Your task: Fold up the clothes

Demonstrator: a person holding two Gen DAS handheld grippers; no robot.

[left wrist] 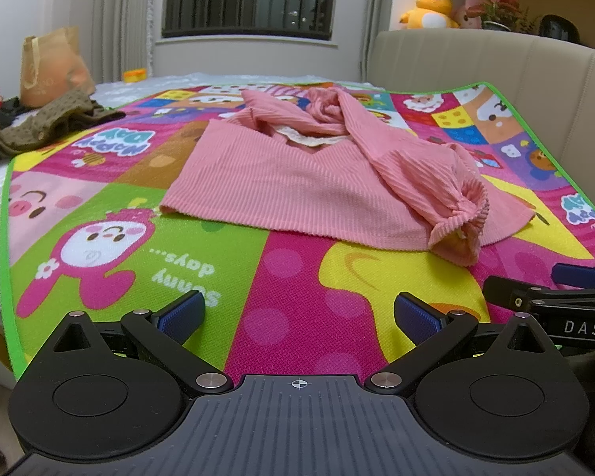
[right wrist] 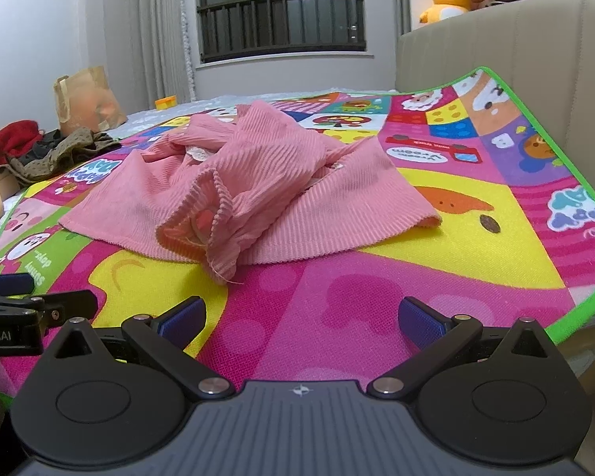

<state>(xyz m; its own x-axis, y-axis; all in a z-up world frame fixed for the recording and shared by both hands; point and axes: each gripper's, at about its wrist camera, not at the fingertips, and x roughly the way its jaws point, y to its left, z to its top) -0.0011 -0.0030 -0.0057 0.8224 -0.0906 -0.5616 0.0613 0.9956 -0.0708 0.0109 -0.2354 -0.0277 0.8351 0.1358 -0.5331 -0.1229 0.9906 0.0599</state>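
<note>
**Fingers spread wide, pink top lying loose on the mat**

Fingers of the left gripper (left wrist: 299,317) stand wide apart with nothing between them, low over the near part of the colourful play mat (left wrist: 99,198). Fingers of the right gripper (right wrist: 301,319) are equally wide and empty, also over the near part of the mat. The two grippers sit side by side: the right one shows at the right edge of the left wrist view, and the left one shows at the left edge of the right wrist view.

Farther in, near the middle of the mat, lies the pink ribbed top (left wrist: 273,194). Its body is spread fairly flat, hem toward the grippers, while the neck area is bunched up at the far end. One sleeve (left wrist: 428,190) is thrown across the body and ends in a gathered cuff that points toward the near right of the garment. Neither gripper touches the cloth.

At the far left, off the mat, are a heap of olive and red clothes (left wrist: 39,123) and a brown paper bag (left wrist: 51,67). A beige headboard (left wrist: 496,63) runs along the right side, with a yellow plush toy (left wrist: 430,8) above it.
</note>
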